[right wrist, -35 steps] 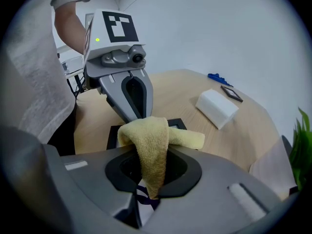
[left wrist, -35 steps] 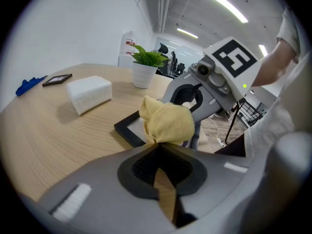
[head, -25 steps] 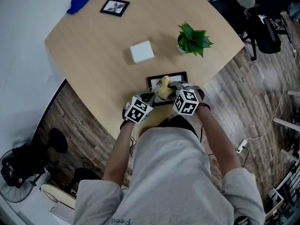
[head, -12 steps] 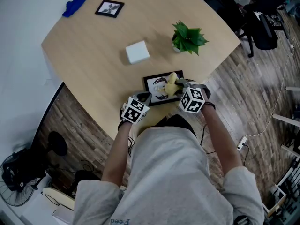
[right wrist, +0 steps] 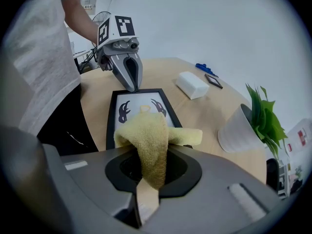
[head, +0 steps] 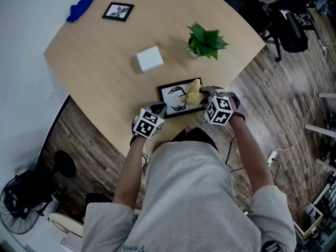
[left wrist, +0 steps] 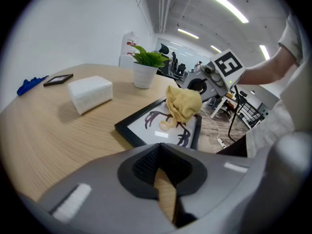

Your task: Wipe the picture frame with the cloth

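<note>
Clamping the yellow cloth [right wrist: 151, 135], your right gripper's [right wrist: 146, 194] jaws hold it on the picture frame [head: 176, 98]. Your left gripper's [right wrist: 132, 82] jaws are together and empty, their tips at the frame's opposite end. The frame lies flat at the worktop's [head: 105, 56] near edge.

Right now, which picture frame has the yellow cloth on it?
The big frame at the table's near edge. The small frame lies near the far blue cloth.
</note>
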The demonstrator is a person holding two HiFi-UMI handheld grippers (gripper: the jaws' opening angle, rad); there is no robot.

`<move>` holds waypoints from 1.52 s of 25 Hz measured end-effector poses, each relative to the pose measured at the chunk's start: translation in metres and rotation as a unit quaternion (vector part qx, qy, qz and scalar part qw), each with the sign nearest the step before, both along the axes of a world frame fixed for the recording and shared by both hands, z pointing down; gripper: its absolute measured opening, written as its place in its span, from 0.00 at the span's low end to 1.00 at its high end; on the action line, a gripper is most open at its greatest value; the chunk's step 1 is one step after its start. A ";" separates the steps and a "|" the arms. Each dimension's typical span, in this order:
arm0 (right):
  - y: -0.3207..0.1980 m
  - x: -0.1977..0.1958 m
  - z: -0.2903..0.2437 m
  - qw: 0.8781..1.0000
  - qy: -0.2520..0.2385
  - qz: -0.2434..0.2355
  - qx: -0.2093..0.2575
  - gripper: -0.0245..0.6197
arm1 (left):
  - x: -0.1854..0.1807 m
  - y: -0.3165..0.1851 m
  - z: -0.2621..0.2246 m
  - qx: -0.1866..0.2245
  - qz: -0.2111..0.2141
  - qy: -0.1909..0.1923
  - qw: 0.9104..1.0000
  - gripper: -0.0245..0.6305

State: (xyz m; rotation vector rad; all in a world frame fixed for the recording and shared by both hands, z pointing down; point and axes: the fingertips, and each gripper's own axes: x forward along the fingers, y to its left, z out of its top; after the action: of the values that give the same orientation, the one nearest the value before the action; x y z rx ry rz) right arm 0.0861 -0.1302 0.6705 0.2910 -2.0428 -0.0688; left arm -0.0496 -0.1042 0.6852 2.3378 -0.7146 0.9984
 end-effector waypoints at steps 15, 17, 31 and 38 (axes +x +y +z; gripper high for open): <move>0.024 0.027 0.002 0.999 -0.017 0.035 -0.024 0.11 | 0.000 0.000 -0.001 0.005 0.001 -0.003 1.000 0.12; 0.028 0.027 0.002 0.999 -0.023 0.037 -0.030 0.11 | 0.000 0.000 -0.001 0.005 0.001 -0.005 1.000 0.12; 0.057 0.032 0.002 0.998 -0.026 0.023 -0.042 0.11 | 0.000 0.000 0.000 0.007 -0.001 -0.006 1.000 0.12; 0.060 0.026 0.003 0.999 -0.015 0.004 -0.040 0.11 | 0.000 0.000 0.000 0.006 -0.001 -0.004 1.000 0.12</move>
State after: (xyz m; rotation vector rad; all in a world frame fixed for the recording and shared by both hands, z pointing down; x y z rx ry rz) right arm 0.1116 -0.0704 0.6737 0.2523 -2.0686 0.0215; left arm -0.0498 -0.1041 0.6850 2.3454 -0.7275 1.0048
